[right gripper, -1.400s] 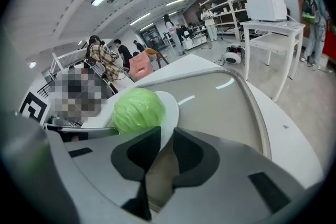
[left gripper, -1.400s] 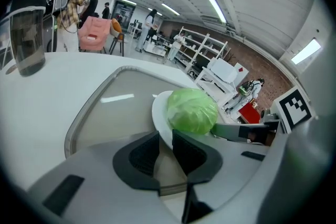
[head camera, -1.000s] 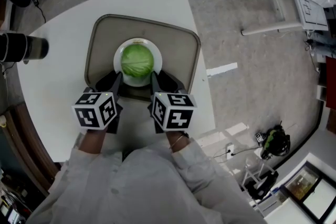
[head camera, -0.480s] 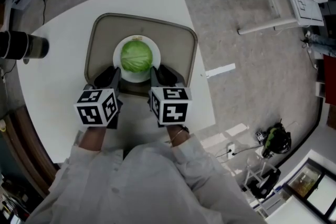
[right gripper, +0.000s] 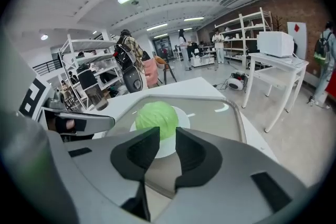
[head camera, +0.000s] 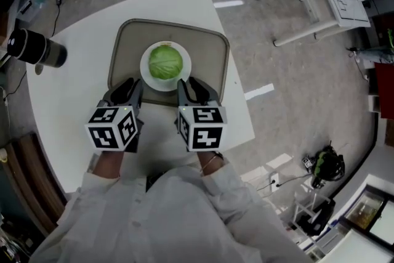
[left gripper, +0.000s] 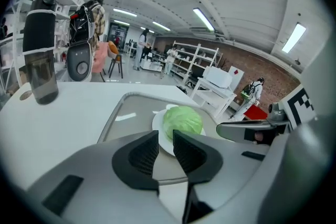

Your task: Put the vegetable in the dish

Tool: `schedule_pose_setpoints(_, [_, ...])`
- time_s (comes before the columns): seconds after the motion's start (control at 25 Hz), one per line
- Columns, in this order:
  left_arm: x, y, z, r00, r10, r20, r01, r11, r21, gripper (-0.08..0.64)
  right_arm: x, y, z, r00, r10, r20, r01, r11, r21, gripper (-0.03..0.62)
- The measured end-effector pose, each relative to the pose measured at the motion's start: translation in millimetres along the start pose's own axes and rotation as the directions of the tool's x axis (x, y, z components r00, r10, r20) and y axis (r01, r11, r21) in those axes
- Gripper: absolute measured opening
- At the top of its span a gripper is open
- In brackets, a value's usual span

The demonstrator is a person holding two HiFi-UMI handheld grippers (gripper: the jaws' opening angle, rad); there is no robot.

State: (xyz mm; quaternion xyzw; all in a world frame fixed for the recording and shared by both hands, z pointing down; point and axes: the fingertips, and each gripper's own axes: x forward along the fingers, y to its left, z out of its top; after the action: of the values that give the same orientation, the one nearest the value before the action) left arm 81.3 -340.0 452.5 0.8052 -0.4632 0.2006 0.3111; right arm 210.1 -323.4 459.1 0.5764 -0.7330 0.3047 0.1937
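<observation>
Left gripper [head camera: 127, 89] and right gripper [head camera: 196, 89] side by side, angled downward, fingers [left gripper: 144, 152] slightly apart, empty

left hand-held gripper [head camera: 131, 84] and right hand-held gripper [head camera: 186, 84] lifted back from dish [head camera: 145, 71]

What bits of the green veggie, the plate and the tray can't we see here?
Head view: the tray's near corners, covered by the left gripper and right gripper.
Left gripper view: the plate's near rim, behind that gripper's jaws.
All views: the cabbage's underside, resting on the plate.
</observation>
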Motion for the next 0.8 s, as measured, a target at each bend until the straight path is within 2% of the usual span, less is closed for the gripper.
schedule_pose_setpoints(0.24, [-48.1, -5.9, 4.0, 0.997, -0.047, 0.064, 0.045, 0.999, 0.028, 0.069, -44.6, 44.9, 14.7, 0.995, 0.041, 0.091, -0.036, 0.998, -0.049, 0.083])
schedule_pose_setpoints(0.36, [-85.7, -7.8, 7.8, 0.989, -0.078, 0.125, 0.076, 0.997, 0.016, 0.069, -71.4, 72.1, 14.5, 0.988, 0.064, 0.143, -0.055, 0.996, -0.069, 0.083])
schedule_pose_setpoints(0.52, [-139.4, -10.1, 9.1, 0.97, -0.12, 0.209, 0.119, 0.993, 0.021, 0.069, -108.1, 115.4, 8.4, 0.974, 0.115, 0.196, -0.097, 0.99, -0.101, 0.083])
schedule_pose_setpoints(0.68, [-194.9, -9.8, 2.7, 0.943, -0.169, 0.288, 0.167, 0.985, 0.031, 0.067, -141.0, 160.0, 1.2, 0.956, 0.156, 0.249, -0.129, 0.984, -0.12, 0.081])
schedule_pose_setpoints(0.8, [-230.9, -11.5, -5.3, 0.927, -0.196, 0.32, 0.185, 0.981, 0.067, 0.067, -163.9, 186.1, -3.6, 0.941, 0.173, 0.29, -0.141, 0.982, -0.126, 0.06])
